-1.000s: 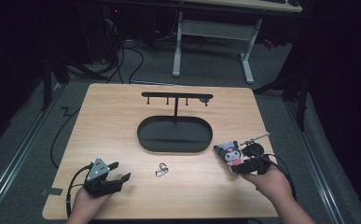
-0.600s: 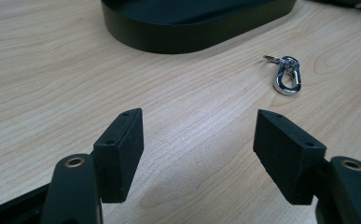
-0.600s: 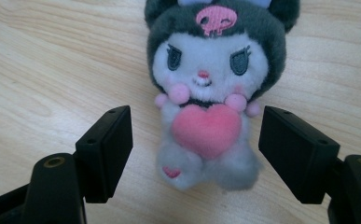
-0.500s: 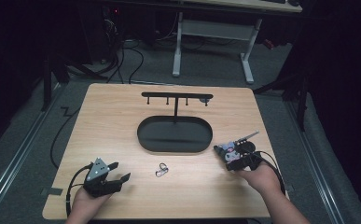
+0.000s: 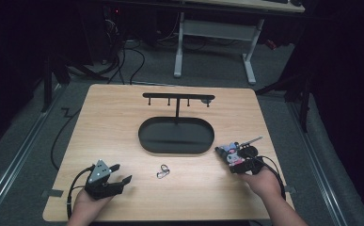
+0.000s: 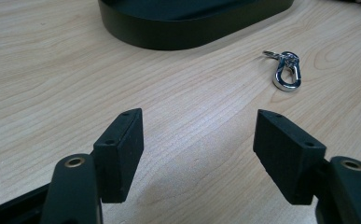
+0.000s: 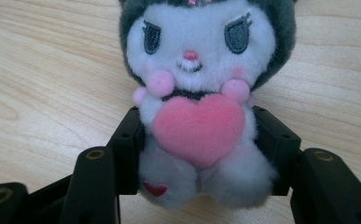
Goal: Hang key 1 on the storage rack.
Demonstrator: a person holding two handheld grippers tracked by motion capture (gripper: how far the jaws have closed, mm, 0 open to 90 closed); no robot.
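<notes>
Small grey-and-white plush doll with pink heart (image 7: 197,100) near the tabletop's (image 5: 123,122) right edge — soft, light, squashy. My right fingers (image 7: 127,140) have been closing, flanking its waist, the firmest hold. Left gripper (image 6: 199,158) wide open, empty.

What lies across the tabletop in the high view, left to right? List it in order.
Left tongs, open over bare wood → silver clasp → black oval tray with its hook stand behind → plush toy between the jaws of the right tongs, which have just been closing on it.
</notes>
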